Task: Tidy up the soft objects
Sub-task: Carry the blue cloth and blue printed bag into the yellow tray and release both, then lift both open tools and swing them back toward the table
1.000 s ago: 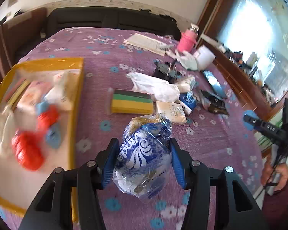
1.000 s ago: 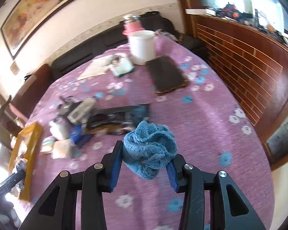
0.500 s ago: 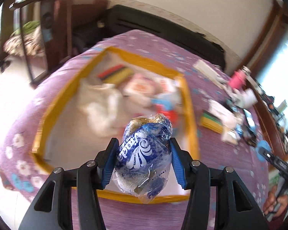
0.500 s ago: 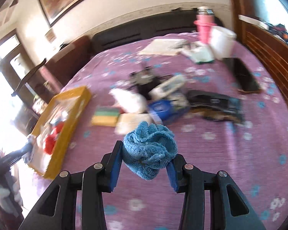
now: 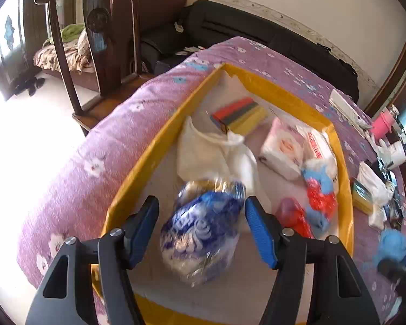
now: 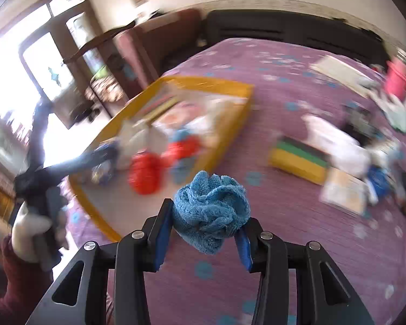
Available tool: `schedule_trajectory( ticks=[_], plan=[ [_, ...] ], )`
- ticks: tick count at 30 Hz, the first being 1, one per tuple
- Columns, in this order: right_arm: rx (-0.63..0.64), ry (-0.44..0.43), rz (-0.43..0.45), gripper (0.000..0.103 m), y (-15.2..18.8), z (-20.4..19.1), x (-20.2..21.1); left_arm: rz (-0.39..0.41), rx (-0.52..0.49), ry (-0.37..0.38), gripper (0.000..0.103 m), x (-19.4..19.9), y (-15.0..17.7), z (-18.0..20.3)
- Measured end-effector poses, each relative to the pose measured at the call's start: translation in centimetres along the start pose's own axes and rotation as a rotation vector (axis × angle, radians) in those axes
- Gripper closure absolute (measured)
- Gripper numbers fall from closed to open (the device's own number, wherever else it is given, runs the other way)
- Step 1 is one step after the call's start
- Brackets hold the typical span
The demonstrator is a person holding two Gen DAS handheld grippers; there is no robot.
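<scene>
The left claw (image 5: 201,233) is opening, and the crinkly blue-and-white packet (image 5: 203,233) sits loose between its pads over the yellow tray (image 5: 159,140). The right claw (image 6: 205,233) pinches a bunched blue cloth (image 6: 211,211).

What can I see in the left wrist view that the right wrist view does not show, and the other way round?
Only the left wrist view: the left tongs opening, pads clear of the blue wrapped pack above the yellow box.

Only the right wrist view: the right tongs gripping the blue knitted cloth over the purple cover.

Both: the box, the red items inside it, the cover.
</scene>
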State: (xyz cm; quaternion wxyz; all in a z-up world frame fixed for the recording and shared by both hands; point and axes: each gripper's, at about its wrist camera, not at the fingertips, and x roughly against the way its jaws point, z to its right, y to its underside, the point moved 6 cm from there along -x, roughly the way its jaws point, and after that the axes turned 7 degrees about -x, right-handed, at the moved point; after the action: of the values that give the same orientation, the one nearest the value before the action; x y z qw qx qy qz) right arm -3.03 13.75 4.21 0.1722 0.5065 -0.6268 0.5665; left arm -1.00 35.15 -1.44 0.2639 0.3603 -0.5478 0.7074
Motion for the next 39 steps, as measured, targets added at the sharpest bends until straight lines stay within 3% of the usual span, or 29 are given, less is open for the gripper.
schedule_trajectory(
  ticks=[4,7,12,18,24,27,30,32,35,39],
  plan=[
    [0.096,-0.029,-0.054,0.057,0.2,-5.2,-3.2,0.036,0.058,0.087,0.035,1.0,-0.3,-0.8],
    [0.138,-0.04,-0.09,0.057,0.5,-7.6,-5.4,0.079,0.077,0.105,0.031,2.4,0.1,-1.3],
    [0.169,-0.021,-0.116,0.053,0.5,-9.1,-8.2,0.139,0.113,0.131,0.027,5.1,1.2,-2.5],
    [0.132,-0.048,-0.105,0.047,-0.3,-8.7,-8.6,0.154,0.137,0.137,0.024,6.9,2.4,-2.8],
    [0.091,-0.026,0.008,0.038,-1.1,-5.7,-3.6,0.223,0.123,0.16,0.02,9.7,2.2,-0.9],
    [0.04,0.0,0.058,0.037,-1.2,-2.4,-0.8,0.307,0.1,0.134,0.001,12.5,1.6,1.3],
    [-0.031,0.046,0.116,0.036,-1.3,1.8,2.5,0.41,0.095,0.25,0.0,15.3,1.6,3.6],
    [-0.081,0.079,0.16,0.036,-1.2,4.8,5.1,0.404,0.09,0.36,0.0,16.3,1.9,5.4],
    [-0.123,0.156,0.236,0.037,-1.2,9.1,10.5,0.357,0.029,0.406,0.0,17.4,2.2,8.1],
    [-0.117,0.314,0.372,0.037,-1.7,13.5,20.5,0.435,-0.1,0.362,0.0,22.6,2.0,12.0]
  ],
)
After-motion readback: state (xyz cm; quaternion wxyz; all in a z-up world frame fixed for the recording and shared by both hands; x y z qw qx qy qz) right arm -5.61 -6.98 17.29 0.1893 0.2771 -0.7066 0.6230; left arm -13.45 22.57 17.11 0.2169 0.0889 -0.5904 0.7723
